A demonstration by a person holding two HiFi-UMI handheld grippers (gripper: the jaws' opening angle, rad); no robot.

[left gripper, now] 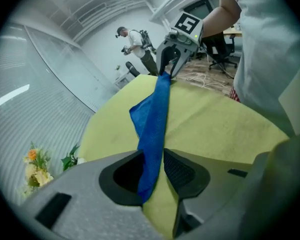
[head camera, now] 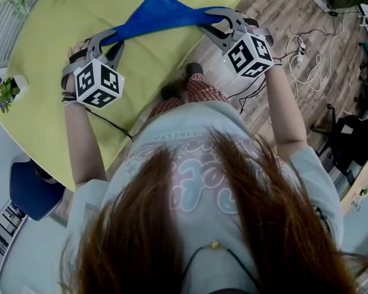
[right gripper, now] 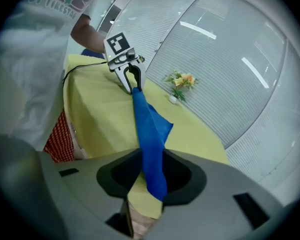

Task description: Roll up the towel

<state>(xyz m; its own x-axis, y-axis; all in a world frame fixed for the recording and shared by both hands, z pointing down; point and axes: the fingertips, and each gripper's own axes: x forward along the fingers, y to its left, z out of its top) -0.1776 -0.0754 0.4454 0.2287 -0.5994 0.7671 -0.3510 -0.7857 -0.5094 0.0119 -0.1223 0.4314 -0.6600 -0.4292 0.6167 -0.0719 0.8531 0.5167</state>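
I saw the blue cloth towel (head camera: 162, 14) hanging in the air above the yellow-green cloth-covered table (head camera: 55, 54). It was stretched between the two claws, along the table's edge nearest to the person. At both ends the fabric was gathered into a thin strip. In the middle one loose corner spread out as a flat triangle pointing toward the table's centre. Whether this corner touched the table I could not tell. The towel was plain deep blue, soft-looking, without any pattern.

The left gripper (head camera: 112, 37) had its jaws close together, with only a narrow gap, and this gap was filled by one end of the towel. The pads pressed on it, and a short tail came out behind them. The right gripper (head camera: 208, 22) stood a little wider, but it also pinched the other end, with a longer tail drooping past its jaws.

A small white pot with a green plant (head camera: 7, 89) stood at the table's edge on the person's left, well apart from the towel.
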